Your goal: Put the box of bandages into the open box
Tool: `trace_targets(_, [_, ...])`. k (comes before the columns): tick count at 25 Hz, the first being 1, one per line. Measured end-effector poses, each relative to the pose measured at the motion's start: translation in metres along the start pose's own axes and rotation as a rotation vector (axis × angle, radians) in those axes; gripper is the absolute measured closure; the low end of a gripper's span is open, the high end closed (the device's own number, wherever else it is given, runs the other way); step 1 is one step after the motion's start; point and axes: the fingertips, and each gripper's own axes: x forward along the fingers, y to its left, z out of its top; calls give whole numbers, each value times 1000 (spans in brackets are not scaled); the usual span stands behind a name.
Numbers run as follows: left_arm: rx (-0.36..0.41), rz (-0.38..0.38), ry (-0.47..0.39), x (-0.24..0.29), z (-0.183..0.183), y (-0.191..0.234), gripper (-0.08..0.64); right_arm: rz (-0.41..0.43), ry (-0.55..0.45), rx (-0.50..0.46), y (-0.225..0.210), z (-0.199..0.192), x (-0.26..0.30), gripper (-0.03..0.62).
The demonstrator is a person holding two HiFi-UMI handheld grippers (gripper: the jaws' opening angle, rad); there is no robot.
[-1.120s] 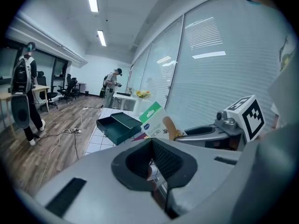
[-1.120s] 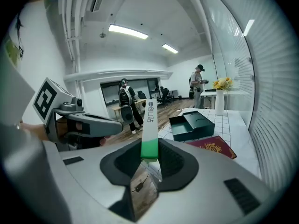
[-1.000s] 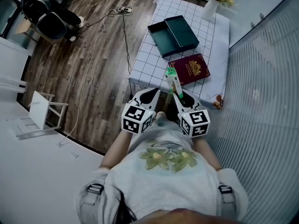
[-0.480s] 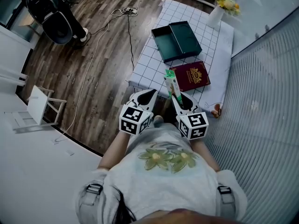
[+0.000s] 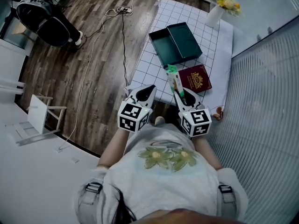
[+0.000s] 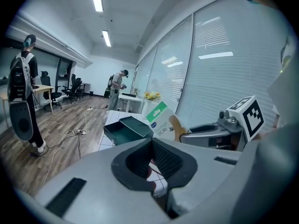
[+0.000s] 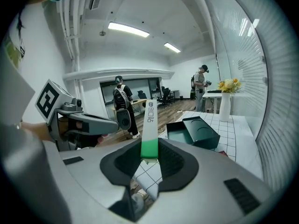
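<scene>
At lower middle of the head view, the right gripper [image 5: 180, 94] is clamped on the green end of the box of bandages [image 5: 173, 77], which is held upright in the air. The left gripper [image 5: 145, 91] beside it is empty, its jaws slightly apart. The step in hand looks like the carry. Next, the bandages must pass up-frame over the red booklet [image 5: 196, 77] and go down into the open box [image 5: 164, 49].
</scene>
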Motion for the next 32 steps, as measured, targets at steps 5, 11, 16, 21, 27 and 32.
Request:
trace_targets(5, [24, -31, 34, 15, 16, 29, 552, -49, -11, 41, -12, 18, 25, 505])
trace_targets(11, [41, -74, 43, 33, 33, 60, 552, -97, -39, 85, -20, 37, 55, 505])
trace_targets(16, [53, -114, 61, 50, 42, 82, 552, -134, -41, 101, -27, 48, 77, 505])
trace_targets(21, [50, -150, 77, 65, 46, 96, 553, -164, -29, 121, -33, 54, 94, 506])
trace_targets(27, [49, -182, 94, 77, 50, 108, 552, -184, -20, 136, -38, 61, 110, 505])
trace_targets(32, [54, -190, 99, 83, 54, 120, 552, -205, -23, 138, -41, 68, 120, 505])
